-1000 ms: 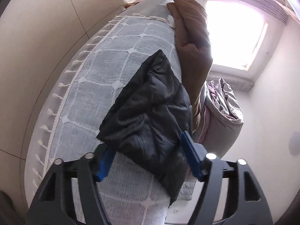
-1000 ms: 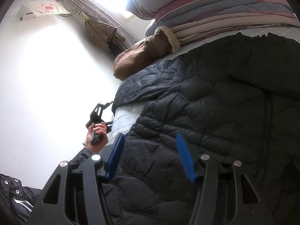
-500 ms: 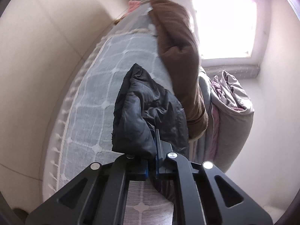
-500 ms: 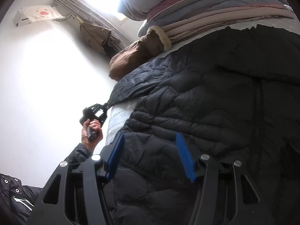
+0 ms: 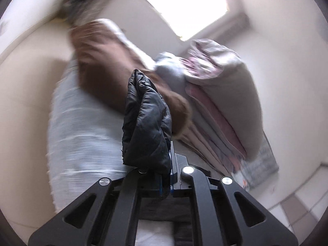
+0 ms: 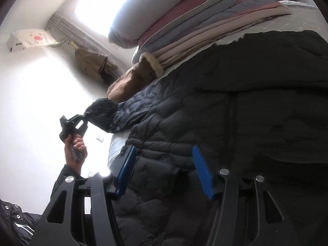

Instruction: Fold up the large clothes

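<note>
The bed's pale grey woven cover [image 5: 82, 135] runs blurred down the left-wrist view, from about ten o'clock to seven, with cream wall beyond it on that side. The black quilted puffer jacket [image 6: 235, 112] lies spread over that cover, filling the right-wrist view from the centre out to three and five o'clock; one of its sleeves stretches off toward nine o'clock. The left gripper [image 5: 169, 164] has its jaws pressed together on the cuff end of that sleeve, which stands up bunched just above the fingers; in the right-wrist view the same gripper is lifted clear of the mattress edge, held by the person's left hand [image 6: 74, 149] in a dark sleeve. The right gripper [image 6: 164, 170] hovers with its blue pads [image 6: 125, 170] standing about half apart over the jacket's lower body, gripping nothing that I can see. Beyond the jacket, at about twelve o'clock, a brown fleece-trimmed coat [image 6: 133, 78] lies bunched against a stack of folded pink, grey and beige quilts [image 6: 205, 22]. A bright window [image 5: 182, 6] glares at one o'clock in the left-wrist view. High on the white wall sits a cloth-covered air conditioner [image 6: 30, 39], with a tan coat [image 6: 90, 63] hanging by the curtain.
</note>
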The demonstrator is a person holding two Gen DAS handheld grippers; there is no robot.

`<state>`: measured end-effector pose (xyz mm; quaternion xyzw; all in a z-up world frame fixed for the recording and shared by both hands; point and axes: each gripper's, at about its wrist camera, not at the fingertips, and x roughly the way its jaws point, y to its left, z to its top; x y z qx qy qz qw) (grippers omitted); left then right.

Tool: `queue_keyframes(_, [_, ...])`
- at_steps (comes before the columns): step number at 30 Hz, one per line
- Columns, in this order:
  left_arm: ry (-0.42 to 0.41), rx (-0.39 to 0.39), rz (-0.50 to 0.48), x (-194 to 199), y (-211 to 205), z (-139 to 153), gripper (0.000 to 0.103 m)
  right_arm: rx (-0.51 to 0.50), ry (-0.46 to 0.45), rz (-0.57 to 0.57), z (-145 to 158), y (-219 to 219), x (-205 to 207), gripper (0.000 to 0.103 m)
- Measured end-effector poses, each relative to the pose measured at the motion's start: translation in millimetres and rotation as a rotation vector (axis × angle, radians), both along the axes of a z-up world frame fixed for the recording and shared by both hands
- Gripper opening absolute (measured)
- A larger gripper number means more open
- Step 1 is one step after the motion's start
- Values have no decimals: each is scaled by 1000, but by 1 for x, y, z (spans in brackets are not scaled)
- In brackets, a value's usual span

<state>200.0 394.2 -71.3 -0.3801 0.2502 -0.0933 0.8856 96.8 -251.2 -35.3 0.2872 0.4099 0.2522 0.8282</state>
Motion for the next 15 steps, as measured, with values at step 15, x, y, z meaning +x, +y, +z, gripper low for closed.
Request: queue_keyframes(15, [-66, 156, -377, 58, -247, 84, 4, 70, -52, -150, 13, -100, -25, 56])
